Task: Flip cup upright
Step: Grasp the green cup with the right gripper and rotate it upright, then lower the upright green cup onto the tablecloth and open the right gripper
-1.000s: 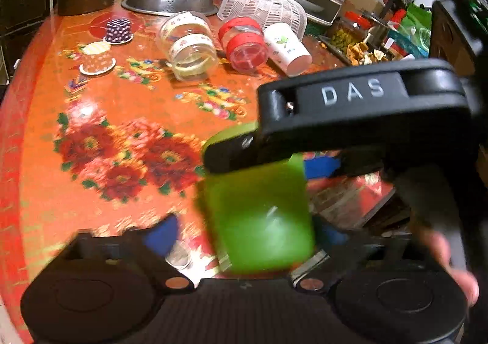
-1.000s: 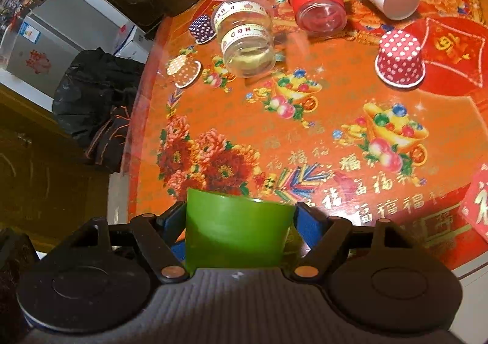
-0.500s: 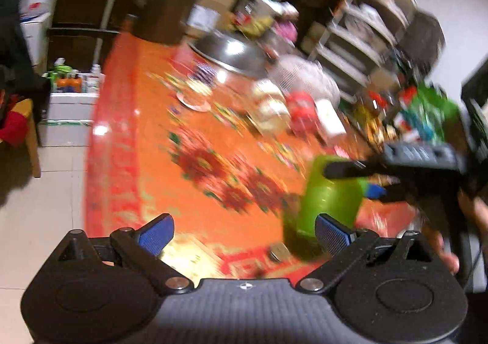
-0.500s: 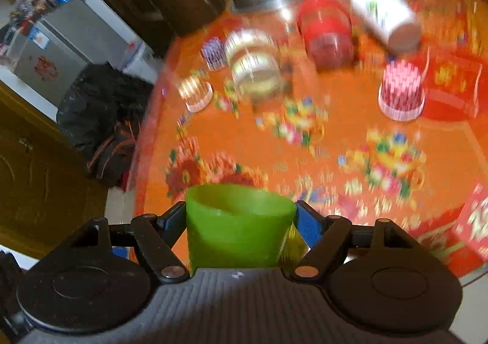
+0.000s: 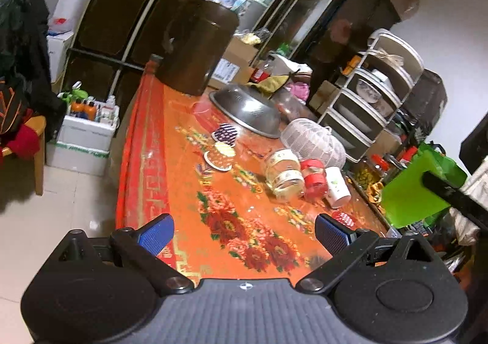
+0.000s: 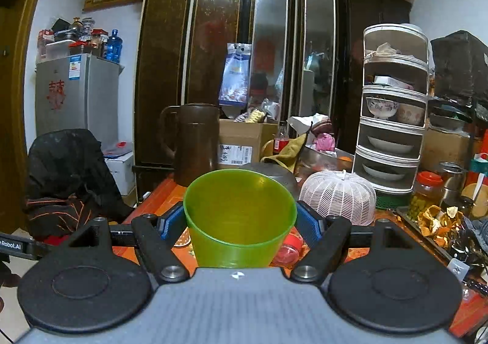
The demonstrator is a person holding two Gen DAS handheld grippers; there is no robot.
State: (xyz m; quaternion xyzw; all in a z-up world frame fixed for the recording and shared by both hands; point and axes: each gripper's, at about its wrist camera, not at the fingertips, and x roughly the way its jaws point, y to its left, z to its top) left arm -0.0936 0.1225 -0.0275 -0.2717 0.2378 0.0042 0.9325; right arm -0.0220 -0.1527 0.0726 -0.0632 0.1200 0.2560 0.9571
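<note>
Cup sits mouth-up, clamped by the level right gripper (base hidden behind its body). Left gripper, at 9 o'clock, gapes empty.

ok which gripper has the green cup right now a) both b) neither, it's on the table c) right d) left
c: the right gripper has its blue pads closed on the green cup, mouth up, while the left gripper is open with nothing between its fingers.
</note>
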